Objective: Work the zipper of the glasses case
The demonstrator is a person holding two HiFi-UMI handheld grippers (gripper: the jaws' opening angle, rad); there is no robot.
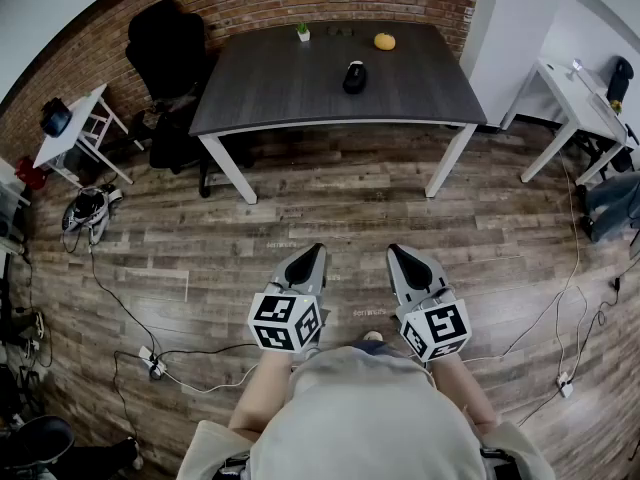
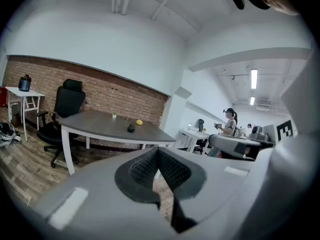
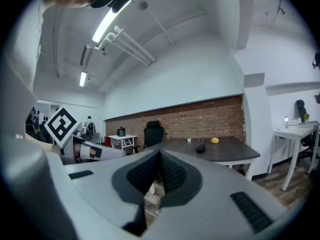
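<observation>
The black glasses case (image 1: pixel 354 76) lies on the dark grey table (image 1: pixel 270 93) far ahead; it also shows small in the left gripper view (image 2: pixel 131 128) and in the right gripper view (image 3: pixel 200 148). My left gripper (image 1: pixel 318 252) and right gripper (image 1: pixel 394 252) hover side by side over the wooden floor, well short of the table. Both are shut with nothing between their fingers, as the left gripper (image 2: pixel 158 150) and right gripper (image 3: pixel 159 154) views show.
A yellow-orange fruit (image 1: pixel 384 41) and a small potted plant (image 1: pixel 303 32) sit at the table's far edge. A black office chair (image 1: pixel 168 53) stands at its left end. White side tables (image 1: pixel 78 126) (image 1: pixel 580 98) flank the room, and cables (image 1: pixel 160 361) trail across the floor.
</observation>
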